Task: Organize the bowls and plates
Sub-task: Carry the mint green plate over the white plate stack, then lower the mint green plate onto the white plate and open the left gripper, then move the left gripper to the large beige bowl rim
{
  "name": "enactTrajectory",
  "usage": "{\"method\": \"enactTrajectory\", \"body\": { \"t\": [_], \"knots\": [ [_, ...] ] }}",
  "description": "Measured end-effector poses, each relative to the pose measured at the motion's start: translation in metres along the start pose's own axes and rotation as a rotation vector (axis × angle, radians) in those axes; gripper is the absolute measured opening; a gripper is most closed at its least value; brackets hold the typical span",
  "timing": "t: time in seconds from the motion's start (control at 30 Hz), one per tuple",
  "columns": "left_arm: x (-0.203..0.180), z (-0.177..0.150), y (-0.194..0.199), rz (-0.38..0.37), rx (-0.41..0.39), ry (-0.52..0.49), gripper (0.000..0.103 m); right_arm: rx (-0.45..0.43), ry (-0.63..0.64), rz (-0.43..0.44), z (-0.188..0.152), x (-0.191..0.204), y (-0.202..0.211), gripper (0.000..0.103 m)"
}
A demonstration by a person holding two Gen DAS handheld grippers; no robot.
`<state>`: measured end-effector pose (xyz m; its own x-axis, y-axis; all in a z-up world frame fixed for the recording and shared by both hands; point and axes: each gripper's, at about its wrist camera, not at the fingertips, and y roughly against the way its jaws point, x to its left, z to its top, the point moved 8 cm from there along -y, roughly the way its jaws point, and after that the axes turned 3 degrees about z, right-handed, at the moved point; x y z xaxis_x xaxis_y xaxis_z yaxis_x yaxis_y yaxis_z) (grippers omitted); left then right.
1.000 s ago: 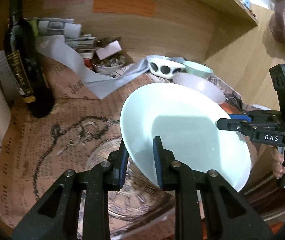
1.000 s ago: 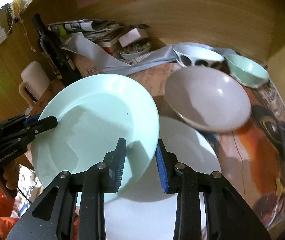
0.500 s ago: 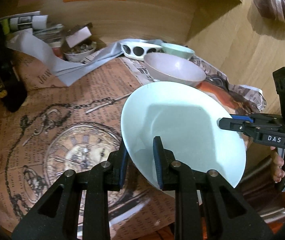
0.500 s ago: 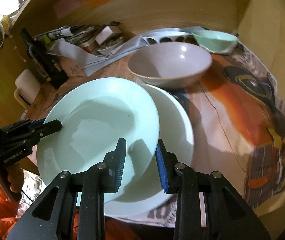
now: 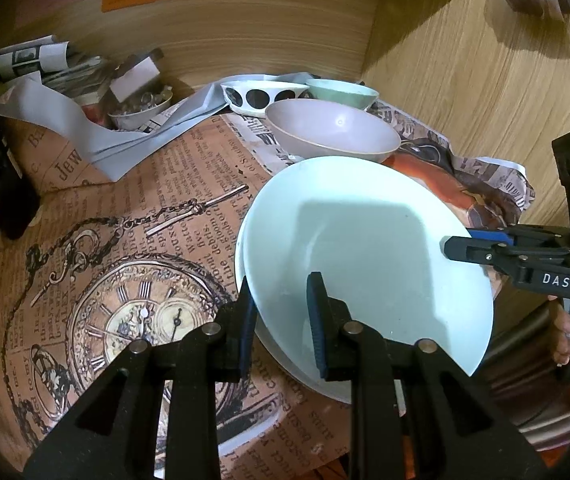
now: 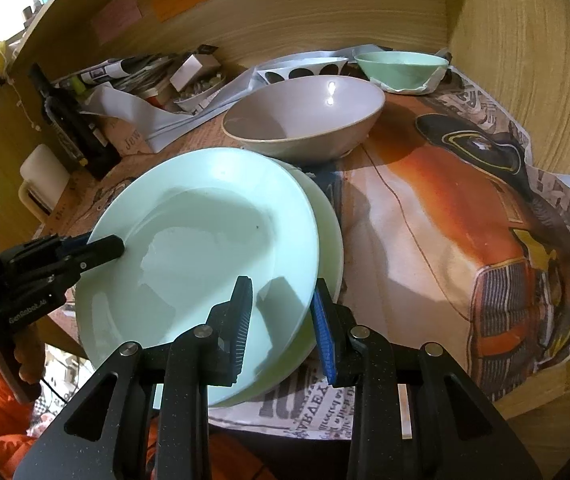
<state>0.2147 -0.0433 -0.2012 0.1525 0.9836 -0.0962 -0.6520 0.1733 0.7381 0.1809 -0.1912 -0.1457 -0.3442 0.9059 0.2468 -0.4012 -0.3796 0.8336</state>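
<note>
A pale green plate is held by both grippers at opposite rims, slightly tilted. It hangs just over a cream plate lying on the printed paper, and whether they touch I cannot tell. My left gripper is shut on the plate's near-left rim, my right gripper on the other side. Behind stand a mauve bowl, a small green bowl and a black-dotted white bowl.
A dark wine bottle and a white mug stand at the left. Papers, a grey cloth and a small filled dish crowd the back left. Wooden walls close the back and right. A person's hand holds the right gripper.
Both grippers have carried the green plate to the right and down. It now hangs low over the cream plate, which has come into view under it, and the bowls look closer.
</note>
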Motion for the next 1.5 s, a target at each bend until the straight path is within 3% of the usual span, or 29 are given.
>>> {"method": "enactTrajectory", "body": {
  "t": [0.27, 0.47, 0.83, 0.93, 1.03, 1.17, 1.3, 1.37, 1.43, 1.5],
  "knots": [
    [0.007, 0.002, -0.006, 0.055, 0.011, -0.026, 0.026, 0.016, 0.011, 0.023, -0.004, 0.005, -0.004, 0.027],
    [0.013, -0.003, -0.016, 0.032, 0.048, 0.006, 0.027, 0.012, 0.015, 0.020, -0.003, 0.006, -0.005, 0.027],
    [-0.002, -0.003, -0.019, 0.134, 0.024, -0.112, 0.035, -0.022, 0.001, 0.014, -0.002, 0.002, 0.001, 0.027],
    [0.000, -0.004, -0.019, 0.124, 0.022, -0.110, 0.036, -0.035, 0.019, 0.000, -0.002, 0.002, 0.001, 0.026],
    [0.000, -0.003, -0.019, 0.072, 0.041, -0.093, 0.046, -0.044, 0.049, -0.033, -0.002, 0.003, 0.001, 0.023],
    [0.005, 0.002, -0.017, 0.068, 0.036, -0.070, 0.046, -0.053, 0.077, -0.074, 0.000, 0.003, 0.004, 0.024],
    [0.015, 0.011, -0.009, 0.074, 0.010, -0.037, 0.048, -0.114, 0.086, -0.112, 0.011, -0.001, 0.022, 0.028],
    [0.020, 0.020, -0.002, 0.076, -0.016, -0.018, 0.056, -0.155, 0.073, -0.105, 0.021, -0.004, 0.034, 0.036],
    [0.023, 0.031, 0.005, 0.078, -0.053, -0.002, 0.058, -0.194, 0.068, -0.112, 0.030, -0.005, 0.041, 0.050],
    [0.026, 0.044, 0.012, 0.081, -0.085, 0.007, 0.062, -0.229, 0.065, -0.118, 0.040, -0.006, 0.046, 0.054]
  ]
}}
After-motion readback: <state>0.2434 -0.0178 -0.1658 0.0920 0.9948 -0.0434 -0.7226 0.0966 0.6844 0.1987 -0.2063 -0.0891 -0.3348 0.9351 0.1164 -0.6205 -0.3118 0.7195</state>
